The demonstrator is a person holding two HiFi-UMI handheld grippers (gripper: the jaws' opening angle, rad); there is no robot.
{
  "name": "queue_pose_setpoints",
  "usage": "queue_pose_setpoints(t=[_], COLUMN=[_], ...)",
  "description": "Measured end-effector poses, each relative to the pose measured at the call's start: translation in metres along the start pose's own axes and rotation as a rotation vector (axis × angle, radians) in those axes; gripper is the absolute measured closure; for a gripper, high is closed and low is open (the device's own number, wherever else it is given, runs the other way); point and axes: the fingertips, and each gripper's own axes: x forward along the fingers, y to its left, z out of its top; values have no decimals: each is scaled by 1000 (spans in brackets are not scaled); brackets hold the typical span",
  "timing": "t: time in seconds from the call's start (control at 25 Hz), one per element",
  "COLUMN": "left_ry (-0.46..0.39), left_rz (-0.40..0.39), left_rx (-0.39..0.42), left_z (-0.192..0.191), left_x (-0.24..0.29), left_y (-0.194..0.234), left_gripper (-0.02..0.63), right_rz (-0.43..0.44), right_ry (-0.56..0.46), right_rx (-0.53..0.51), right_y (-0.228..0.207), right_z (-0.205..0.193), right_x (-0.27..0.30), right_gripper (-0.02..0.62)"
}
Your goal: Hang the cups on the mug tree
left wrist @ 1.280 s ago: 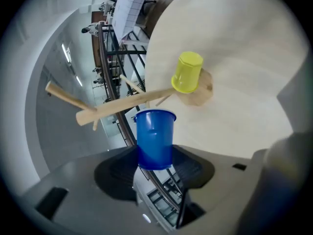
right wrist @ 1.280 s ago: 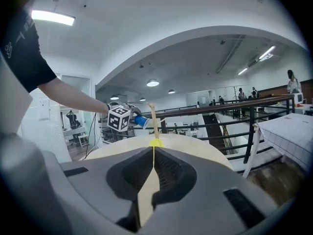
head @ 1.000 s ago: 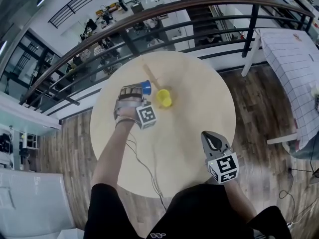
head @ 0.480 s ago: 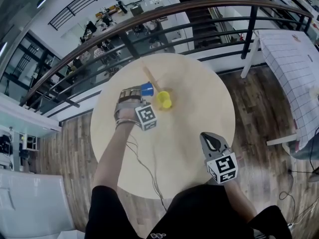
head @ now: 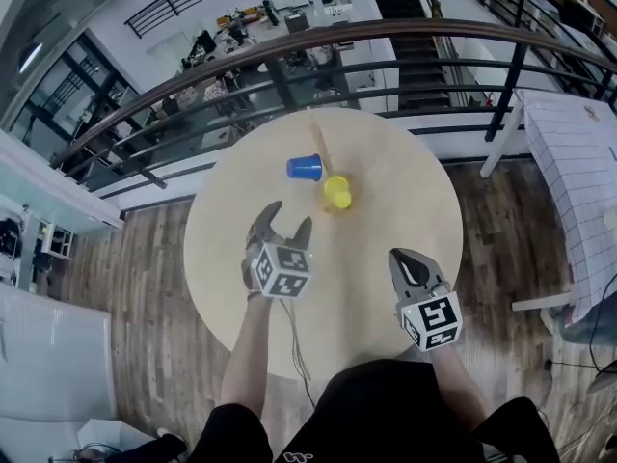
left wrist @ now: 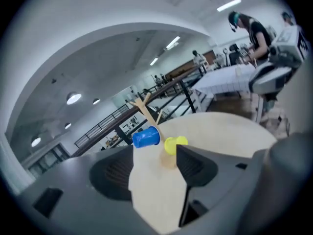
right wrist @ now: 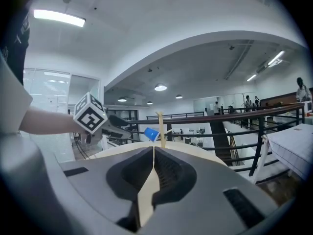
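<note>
Since the blue cup and yellow cup both seem hung on the mug tree, little remains; the left gripper, its jaws just opening, holds nothing; the right gripper is closed and empty.

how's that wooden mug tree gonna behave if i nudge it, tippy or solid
Probably tippy: the mug tree is a slim post on a small base. The blue cup and yellow cup hang off its pegs, so a high push may rock it or shake them loose. It looks light and stiff, so a low nudge might slide it.
</note>
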Motion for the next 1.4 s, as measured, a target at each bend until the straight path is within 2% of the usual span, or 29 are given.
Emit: queue_pose_setpoints(t=[0.08,0.16,0.24,0.28,0.32,0.48,0.56,0.68,0.8,1.08,1.4], left_ry=[-32,-49,-87,-105,-117,-126,-112,-108,-144,-145,-178], left_rz=[-18,-15,34,62,88,185,203,248,269,259,257], left_rx=[-149,-258,-319,-352,-389,-585,-651,-682,-687,-704,-678], left_z=[-7,-17,-19,-19,-20,-29,-33,-34,-21,-14,2], left_x=[-25,-49,-75,-87,-97,-122,-123,-125,-130,-128,-133], left_y=[-14,-30,-43,-48,-52,-65,-78,-89,-88,-96,-96], left_gripper=[333,359,438,511,551,592,594,594,594,594,594], right_rz=[22,44,61,66,70,53,22,17,48,50,47], right_ry=[-34,-57,-73,-82,-91,-118,-116,-100,-105,-104,-96], right_rx=[-7,-14,-23,-23,-18,8,15,14,-1,-3,0], right_y=[1,4,6,7,8,9,4,5,10,-1,2], right_z=[15,27,36,40,44,52,49,40,42,36,38], right_x=[3,3,1,0,-1,-7,-12,-21,-24,-36,-40], right_gripper=[581,581,581,581,581,581,581,583,586,586,586])
